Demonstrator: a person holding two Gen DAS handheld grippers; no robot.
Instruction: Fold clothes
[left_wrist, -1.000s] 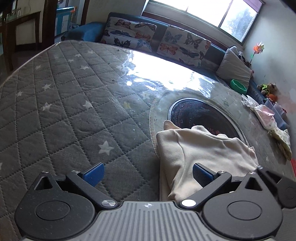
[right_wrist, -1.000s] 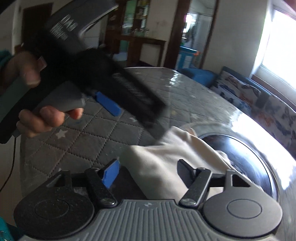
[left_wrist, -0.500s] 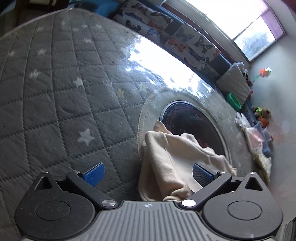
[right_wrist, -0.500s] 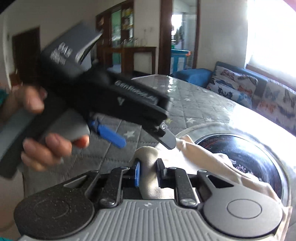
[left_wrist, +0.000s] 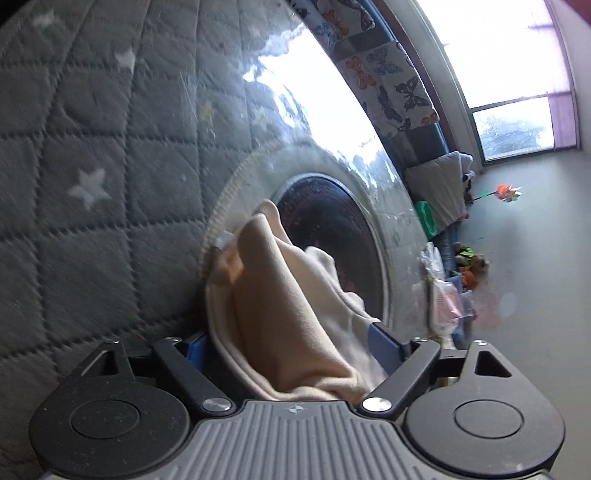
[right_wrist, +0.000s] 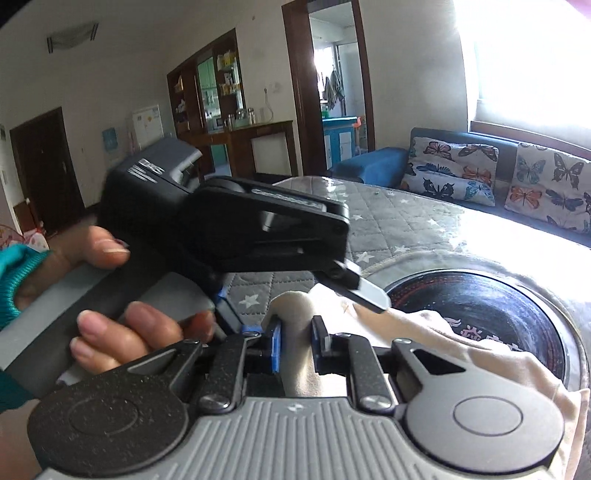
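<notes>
Right wrist: right tongs (right_wrist: 295, 341) clenched on cream garment (right_wrist: 436, 332); left tongs (left_wrist: 291, 345) closing around it, not yet pressing.

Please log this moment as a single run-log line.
right gripper: shut on cream garment | left gripper: closing around garment, not pinched | table: garment bunched

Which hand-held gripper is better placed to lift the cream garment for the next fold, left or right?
Right. The right hand-held gripper is pinched shut on a fold of the cream garment. The left hand-held gripper has been closing, with cloth bunched between its jaws, but its pads do not look clamped yet.
</notes>
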